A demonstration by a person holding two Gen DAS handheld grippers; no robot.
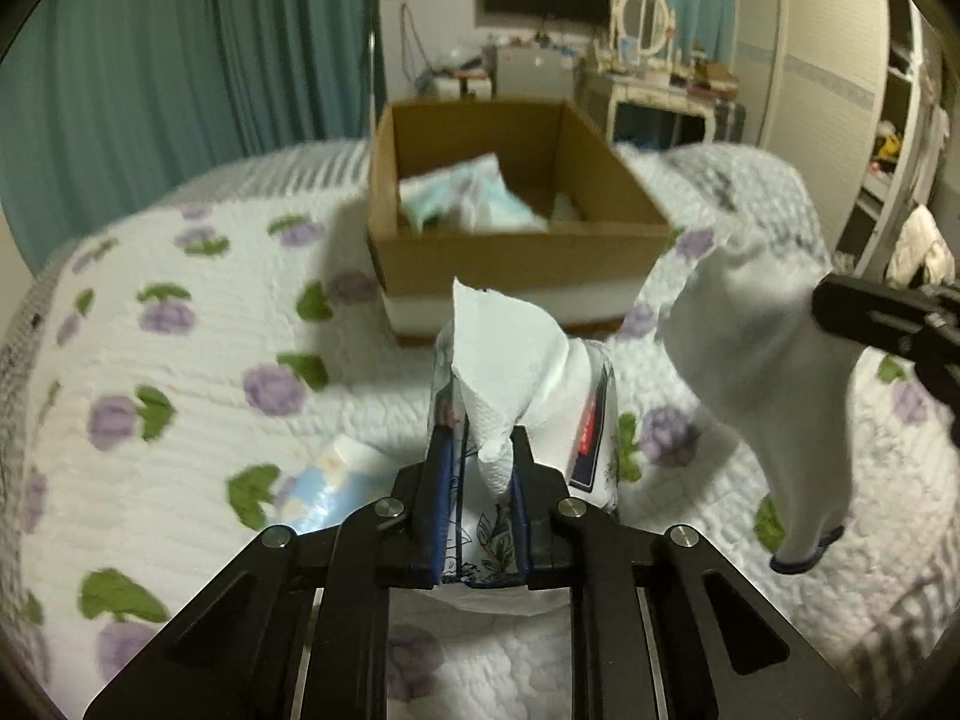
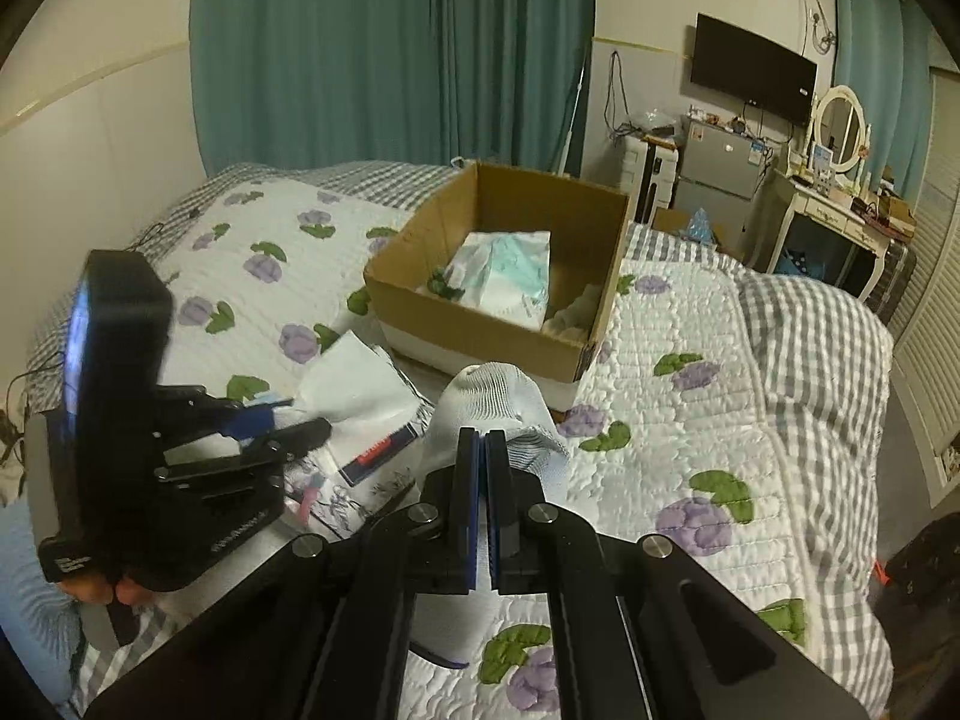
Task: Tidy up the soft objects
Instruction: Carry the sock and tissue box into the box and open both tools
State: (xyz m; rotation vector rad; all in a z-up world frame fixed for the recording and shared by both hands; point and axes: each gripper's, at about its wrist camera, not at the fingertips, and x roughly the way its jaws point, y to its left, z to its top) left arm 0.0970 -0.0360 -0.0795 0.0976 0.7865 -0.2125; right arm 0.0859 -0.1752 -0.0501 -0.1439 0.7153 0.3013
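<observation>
Both hands loaded. Left gripper point(image 1: 477, 480) is clamped on a tissue pack point(image 1: 528, 396), pads pressing its plastic wrap, one tissue sticking up out of the top. Right gripper point(image 2: 480, 510) has its jaws pinched tight on a white sock point(image 2: 498, 402); the sock's long axis hangs down from the pinch, its dark-trimmed cuff lowest, just above the quilt.

Key relation: the cardboard box point(image 1: 516, 252) sits straight ahead of both grippers, toward the far edge of the bed point(image 1: 180, 360), its open top facing up. The tissue pack lines up nearly dead centre with the near wall of the box; the sock is off to its right. Left looks the nearer of the two, I'd judge.

The box already holds a pale wrapped pack point(image 2: 510, 276) on its left side, something pale in its right near corner; bare floor between them. The quilt between grippers and box is open. Watch: both loads must clear the near wall, and the dangling sock could catch on it. A small blue-white packet point(image 1: 336, 480) lies on the quilt left of the left gripper.
</observation>
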